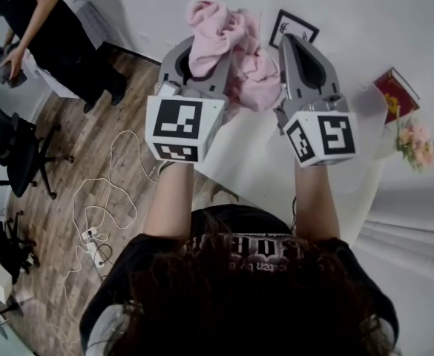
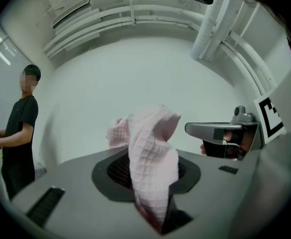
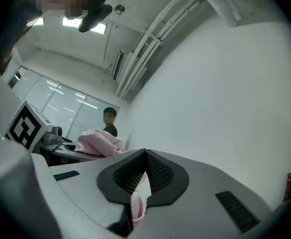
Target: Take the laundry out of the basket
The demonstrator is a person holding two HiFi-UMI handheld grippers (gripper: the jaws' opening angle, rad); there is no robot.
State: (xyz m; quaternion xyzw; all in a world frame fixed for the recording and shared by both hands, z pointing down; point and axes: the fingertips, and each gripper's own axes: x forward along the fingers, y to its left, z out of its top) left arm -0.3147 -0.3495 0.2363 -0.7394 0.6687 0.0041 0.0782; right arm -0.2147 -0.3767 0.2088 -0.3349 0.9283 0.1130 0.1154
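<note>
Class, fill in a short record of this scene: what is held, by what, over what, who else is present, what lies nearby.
Held: pink waffle cloth, bunched
Left hand-held gripper: shut on the cloth
Right hand-held gripper: shut on the cloth
Below: white table
Bystander: person standing at left
Nearby: red book, flowers, framed picture

A framed picture point(image 1: 294, 28) sits just beyond the tip of the right tongs point(image 1: 289, 43), with a red book point(image 1: 396, 93) and pink flowers point(image 1: 415, 144) off to their right. Left of the left tongs point(image 1: 202, 50), a person in black point(image 1: 50, 28) stands on the wooden floor point(image 1: 61, 221) near an office chair point(image 1: 12, 150) and loose white cables point(image 1: 105, 199).
</note>
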